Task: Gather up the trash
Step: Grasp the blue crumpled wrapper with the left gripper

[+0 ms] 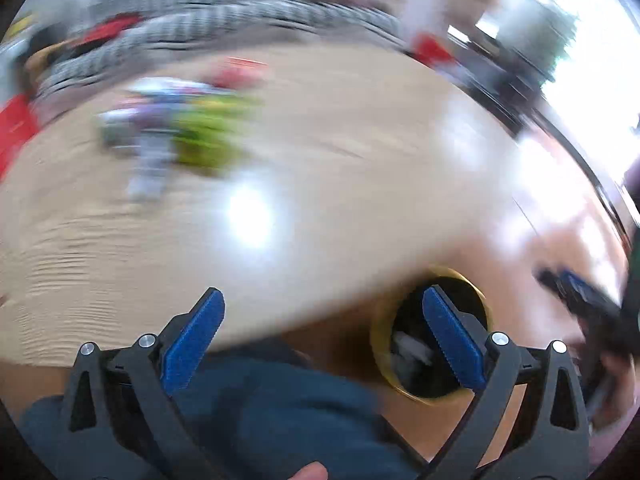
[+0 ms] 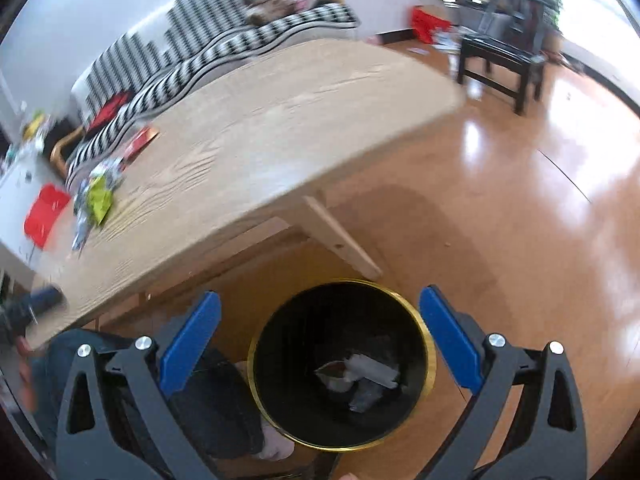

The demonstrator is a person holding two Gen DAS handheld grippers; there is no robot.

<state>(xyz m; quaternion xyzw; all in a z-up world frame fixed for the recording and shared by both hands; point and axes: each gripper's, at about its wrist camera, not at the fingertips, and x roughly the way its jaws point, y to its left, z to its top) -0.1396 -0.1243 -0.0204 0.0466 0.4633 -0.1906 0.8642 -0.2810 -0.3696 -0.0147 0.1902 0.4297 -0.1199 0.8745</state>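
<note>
A black trash bin with a gold rim [image 2: 416, 312] stands on the floor beside the wooden table [image 2: 280, 120]; crumpled wrappers [image 2: 360, 372] lie inside it. My right gripper [image 2: 320, 304] is open and empty directly above the bin. A pile of trash, with a green wrapper [image 2: 99, 200], lies at the table's far left. In the blurred left wrist view my left gripper [image 1: 322, 300] is open and empty over the table's near edge, the trash pile [image 1: 180, 128] lies well ahead to the left, and the bin [image 1: 384, 344] is at lower right.
A striped sofa [image 2: 200, 40] runs behind the table. A dark chair [image 2: 500, 60] stands at back right on the glossy wood floor [image 2: 520, 200]. A red box [image 2: 44, 212] sits left of the table. The person's legs [image 1: 280, 408] are below the left gripper.
</note>
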